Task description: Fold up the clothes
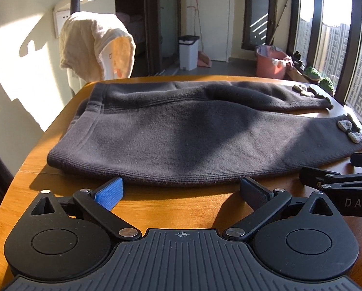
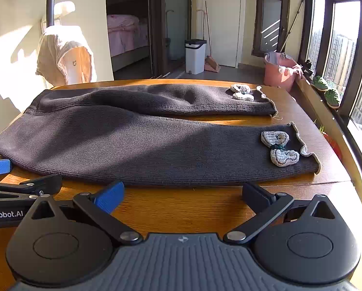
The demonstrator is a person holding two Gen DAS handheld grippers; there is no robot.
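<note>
A pair of dark grey knit trousers [image 1: 181, 131] lies flat across the wooden table [image 1: 171, 208], waistband at the left, two legs running right, each cuff with a grey crocheted bow [image 2: 279, 148]. The trousers also show in the right wrist view [image 2: 142, 145]. My left gripper [image 1: 181, 190] is open and empty, its fingertips just short of the near leg's edge. My right gripper [image 2: 182, 192] is open and empty, also just short of the near edge, closer to the cuff. Each gripper shows at the side of the other's view.
A chair draped with a cream towel [image 1: 96, 43] stands behind the table's far left. A pink bucket [image 2: 280, 71], a white bin [image 2: 195, 55] and a broom stand on the floor beyond. A window sill with small plants [image 2: 326, 89] runs along the right.
</note>
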